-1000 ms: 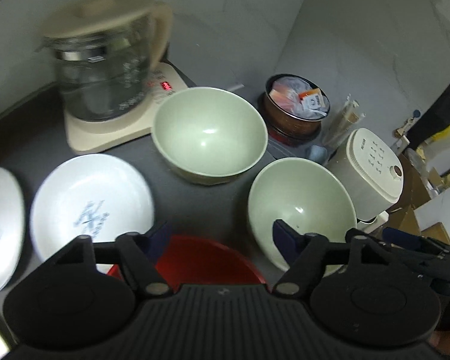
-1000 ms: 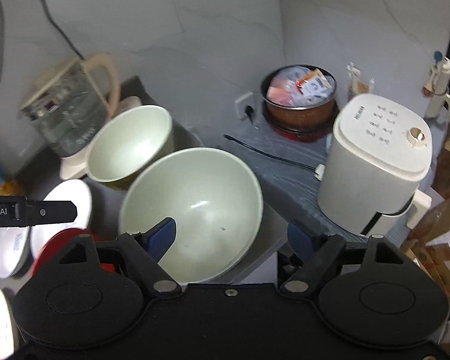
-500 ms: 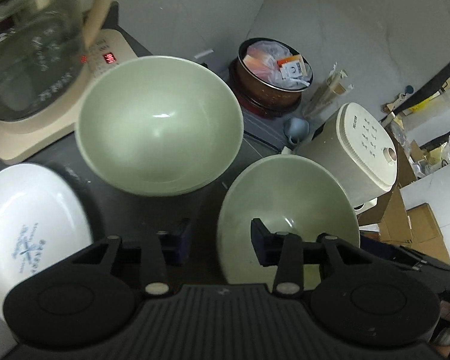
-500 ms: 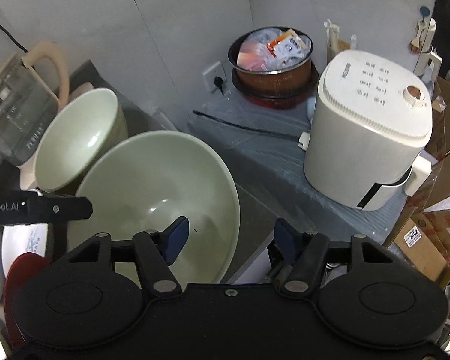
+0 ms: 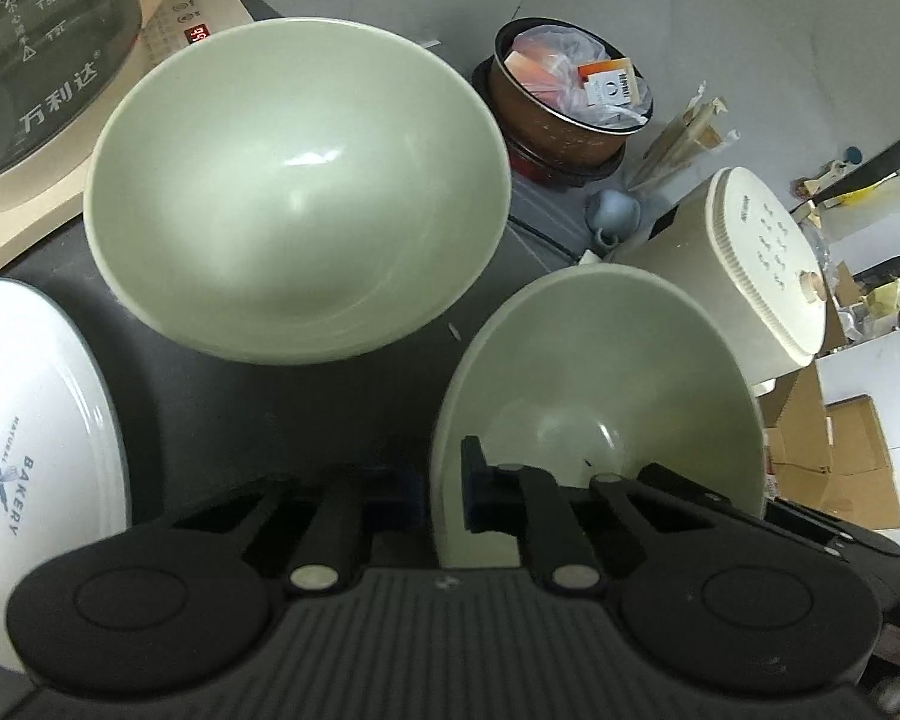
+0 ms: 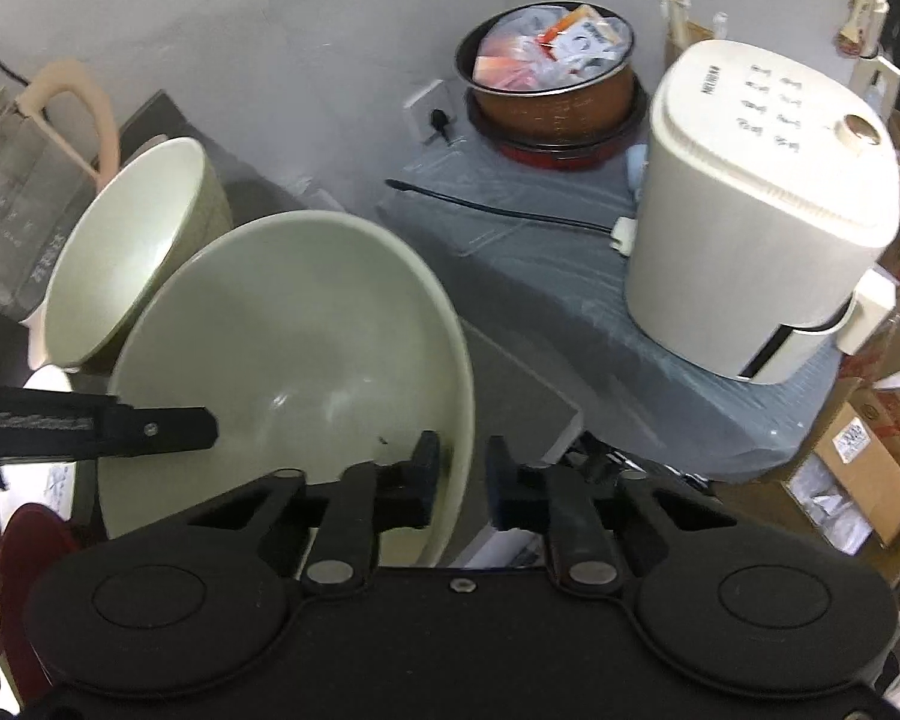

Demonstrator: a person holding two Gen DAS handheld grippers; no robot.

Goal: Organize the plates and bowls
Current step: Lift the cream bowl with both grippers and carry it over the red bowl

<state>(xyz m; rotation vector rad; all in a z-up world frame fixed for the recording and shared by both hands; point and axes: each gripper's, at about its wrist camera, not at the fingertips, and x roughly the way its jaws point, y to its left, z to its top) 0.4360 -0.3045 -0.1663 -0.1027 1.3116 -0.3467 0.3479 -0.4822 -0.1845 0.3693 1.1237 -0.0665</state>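
Two pale green bowls are on the dark counter. The near green bowl is tilted. My left gripper is shut on its left rim, one finger inside and one outside. My right gripper is shut on the opposite rim in the same way. The left gripper also shows as a black bar across the bowl in the right wrist view. The far green bowl stands upright beside it. A white plate lies to the left, and a red plate shows at the lower left.
A glass kettle on its cream base stands behind the far bowl. A brown pot of packets and a white appliance sit on a lower grey surface to the right, with a black cable. Cardboard boxes lie beyond.
Both grippers moved in to the near green bowl and shut on opposite sides of its rim. The bowl now sits tilted, and the left view moved forward past the red plate.
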